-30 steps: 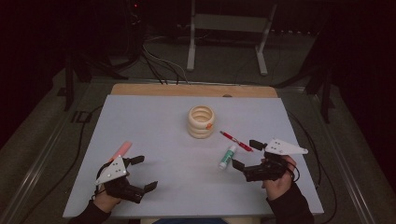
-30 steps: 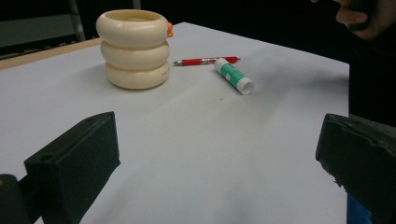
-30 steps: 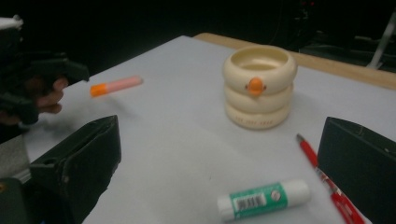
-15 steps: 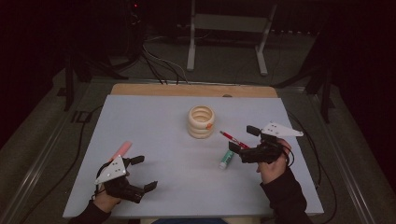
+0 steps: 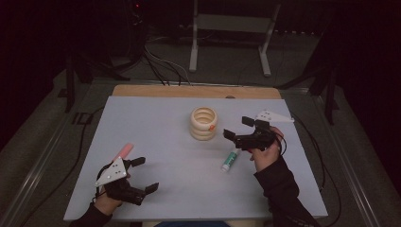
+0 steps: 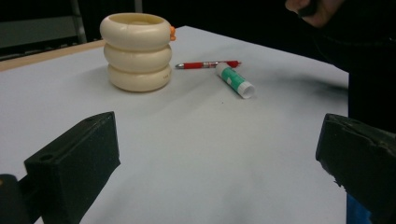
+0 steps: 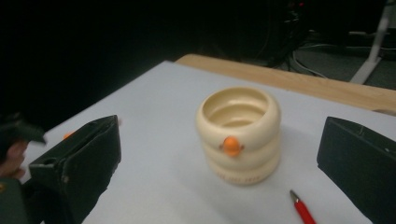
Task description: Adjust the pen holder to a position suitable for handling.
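**Right gripper moved up beside the ringed holder**

Since the earlier frames the right gripper point(image 5: 236, 131) has been carried forward from the glue stick point(image 5: 230, 160) to just right of the cream ringed holder point(image 5: 204, 123) at mid-desk, jaws wide and empty. The left gripper point(image 5: 141, 175) is unchanged, jaws wide. No writing can be read.

A dim lab or recording studio is showing here: cables point(image 5: 161, 59) are trailing over the dark floor point(image 5: 42, 137) behind a sheet-covered worktop point(image 5: 156, 123), beside a metal stand point(image 5: 229, 33).
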The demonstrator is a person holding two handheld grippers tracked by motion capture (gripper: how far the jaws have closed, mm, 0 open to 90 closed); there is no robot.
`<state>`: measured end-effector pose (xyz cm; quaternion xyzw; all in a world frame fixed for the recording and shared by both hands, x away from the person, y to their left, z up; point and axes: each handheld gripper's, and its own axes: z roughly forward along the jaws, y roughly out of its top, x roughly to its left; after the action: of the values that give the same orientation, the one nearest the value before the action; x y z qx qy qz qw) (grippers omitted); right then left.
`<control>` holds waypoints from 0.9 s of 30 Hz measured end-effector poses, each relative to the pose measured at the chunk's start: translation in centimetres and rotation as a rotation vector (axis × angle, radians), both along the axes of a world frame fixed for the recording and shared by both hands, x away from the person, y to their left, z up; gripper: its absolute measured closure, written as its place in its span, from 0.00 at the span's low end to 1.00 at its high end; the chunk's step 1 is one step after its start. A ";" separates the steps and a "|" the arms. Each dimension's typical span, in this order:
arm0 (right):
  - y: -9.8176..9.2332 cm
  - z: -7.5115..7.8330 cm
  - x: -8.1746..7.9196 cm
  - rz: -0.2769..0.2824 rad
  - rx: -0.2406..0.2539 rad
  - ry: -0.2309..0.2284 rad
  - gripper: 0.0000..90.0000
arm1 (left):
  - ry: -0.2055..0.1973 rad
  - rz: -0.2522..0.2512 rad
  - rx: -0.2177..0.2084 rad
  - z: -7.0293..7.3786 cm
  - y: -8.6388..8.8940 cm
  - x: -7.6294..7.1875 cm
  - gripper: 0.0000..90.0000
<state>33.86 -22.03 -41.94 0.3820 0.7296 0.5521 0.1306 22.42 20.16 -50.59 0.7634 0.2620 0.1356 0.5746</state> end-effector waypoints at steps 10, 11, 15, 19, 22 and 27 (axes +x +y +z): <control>0.7 -0.6 3.2 -0.004 0.046 0.044 0.00 | 0.002 -0.009 -0.002 0.0 0.0 0.0 0.00; 0.8 -0.7 3.5 -0.004 0.046 0.055 0.00 | 0.002 -0.009 -0.002 0.0 0.0 0.0 0.00; 1.4 -1.0 4.7 -0.025 0.023 0.091 0.00 | 0.003 -0.013 -0.003 0.0 -0.1 0.0 0.00; 1.8 -1.4 6.2 -0.098 0.051 0.180 0.00 | 0.001 -0.011 0.000 0.0 -0.1 0.0 0.00; 1.9 -1.6 6.7 -0.116 0.043 0.184 0.00 | 0.002 -0.009 0.001 0.0 -0.1 0.0 0.00; 2.5 -1.9 7.7 -0.141 0.021 0.198 0.06 | 0.003 -0.010 -0.006 0.0 -0.1 0.0 0.00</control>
<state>41.55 -19.51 -43.89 0.4862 0.7044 0.5089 0.0922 22.43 20.10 -50.59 0.7633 0.2594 0.1308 0.5770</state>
